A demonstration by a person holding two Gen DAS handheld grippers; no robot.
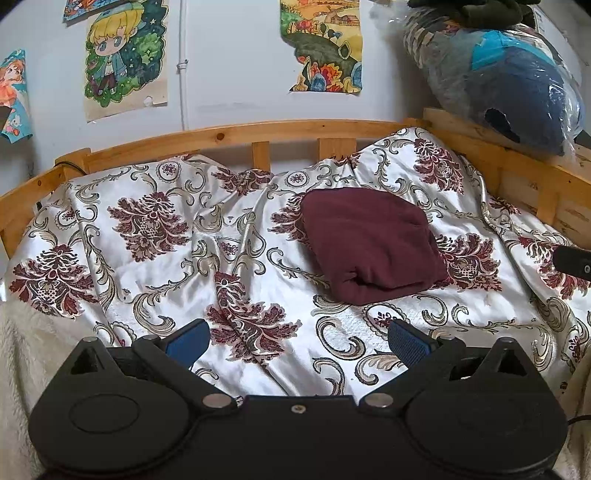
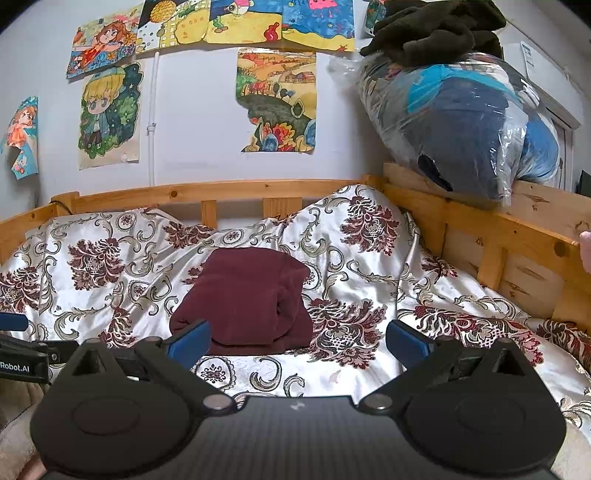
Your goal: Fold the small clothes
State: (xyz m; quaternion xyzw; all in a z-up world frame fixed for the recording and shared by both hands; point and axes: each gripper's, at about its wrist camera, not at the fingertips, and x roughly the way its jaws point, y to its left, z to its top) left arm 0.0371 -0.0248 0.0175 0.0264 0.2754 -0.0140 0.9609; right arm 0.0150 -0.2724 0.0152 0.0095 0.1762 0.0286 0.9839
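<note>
White lettering "Robot.AI" shows on the left gripper [image 2: 14, 354] body at the right wrist view's left edge. Both the left gripper [image 1: 297, 341] and the right gripper [image 2: 297, 343] are released, blue pads wide apart, grasping nothing. The folded maroon garment [image 1: 369, 245] lies on the floral bedspread [image 1: 155, 236]. Only the right view shows the top row of drawings [image 2: 243, 22]

Wall [image 2: 207, 110] seen pale, hung with coloured drawings [image 2: 277, 99] | thin white pipe [image 2: 151, 122] run down it | wooden bed rail [image 2: 221, 190] set against it | floral satin cover [image 1: 147, 229] spread rumpled | bagged bedding [image 2: 472, 129] perched on right rail
</note>
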